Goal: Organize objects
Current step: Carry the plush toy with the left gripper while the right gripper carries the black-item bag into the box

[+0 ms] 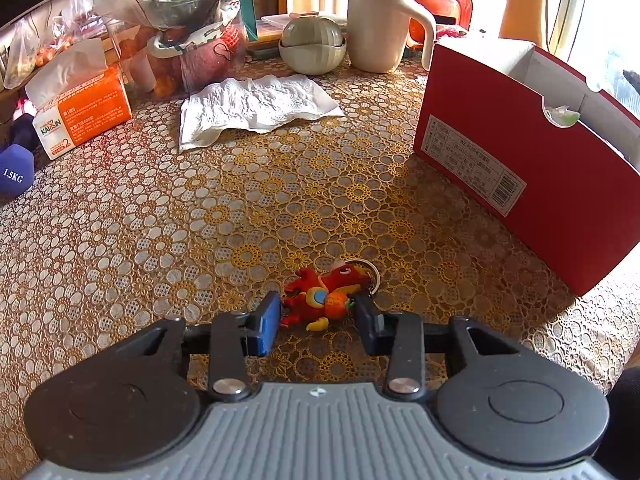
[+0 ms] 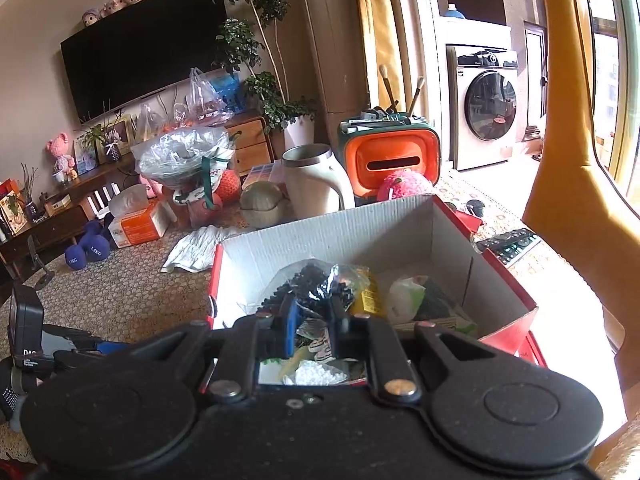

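The left gripper [image 1: 316, 312] is down at the lace tablecloth [image 1: 168, 224], its two blue pads closed in against either side of a little red dragon keychain [image 1: 324, 294] that lies flat on the cloth, its metal ring at the far right end. The red cardboard box [image 1: 532, 168] stands open to the right of the keychain, well apart from it. Farther off on the table are a crumpled paper towel [image 1: 256, 106], an orange tissue pack [image 1: 86, 116], a cream mug [image 1: 380, 26] and a blue dumbbell [image 1: 14, 168] at the left edge. The right gripper [image 2: 314, 312] hangs over the near rim of the box, clenched on a clear bag of small black pieces [image 2: 320, 284] above the clutter inside.
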The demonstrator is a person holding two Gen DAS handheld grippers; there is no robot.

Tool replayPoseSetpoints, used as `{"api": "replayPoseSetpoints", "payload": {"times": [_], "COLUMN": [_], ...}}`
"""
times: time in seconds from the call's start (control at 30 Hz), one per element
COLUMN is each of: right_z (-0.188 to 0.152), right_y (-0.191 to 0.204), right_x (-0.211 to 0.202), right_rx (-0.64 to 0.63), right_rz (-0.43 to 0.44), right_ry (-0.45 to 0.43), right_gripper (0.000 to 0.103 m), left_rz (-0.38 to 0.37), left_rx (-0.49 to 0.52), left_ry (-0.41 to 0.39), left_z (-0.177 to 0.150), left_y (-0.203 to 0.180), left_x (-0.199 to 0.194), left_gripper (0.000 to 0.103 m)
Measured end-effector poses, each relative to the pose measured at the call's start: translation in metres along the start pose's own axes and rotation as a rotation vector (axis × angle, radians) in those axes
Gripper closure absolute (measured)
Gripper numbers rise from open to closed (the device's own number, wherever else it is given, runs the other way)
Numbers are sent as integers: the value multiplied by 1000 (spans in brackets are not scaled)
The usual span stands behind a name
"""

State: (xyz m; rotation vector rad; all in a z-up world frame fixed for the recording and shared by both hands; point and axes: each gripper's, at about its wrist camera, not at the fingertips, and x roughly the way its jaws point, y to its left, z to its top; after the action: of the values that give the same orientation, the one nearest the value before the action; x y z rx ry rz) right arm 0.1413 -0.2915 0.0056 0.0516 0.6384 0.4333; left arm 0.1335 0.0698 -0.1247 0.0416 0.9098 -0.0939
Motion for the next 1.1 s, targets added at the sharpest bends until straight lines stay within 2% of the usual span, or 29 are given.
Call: {"api": "replayPoseSetpoints", "payload": {"times": [0.33,0.63,0.87,1.1], "right_z": [2,6,9,10], "right_y": [-24,-50,-58,-67], "right_x": [4,9,18,27], "right_rx": [29,50,47,44], "right_rz": [-39,-39,-37,-42], "right_ry": [-1,10,20,36], "right_gripper": [89,89,89,89], "left_rz": [-19,-85,-164,-240], "left_rx": [-13,-2,72,175], "left_ry": [-47,-104,-163,-181], "left_z": [9,46,86,119], "left_y": [-5,-26,-68,-131], "left_x": [-17,-66,-97,-92], "left_gripper": [66,66,66,66]}}
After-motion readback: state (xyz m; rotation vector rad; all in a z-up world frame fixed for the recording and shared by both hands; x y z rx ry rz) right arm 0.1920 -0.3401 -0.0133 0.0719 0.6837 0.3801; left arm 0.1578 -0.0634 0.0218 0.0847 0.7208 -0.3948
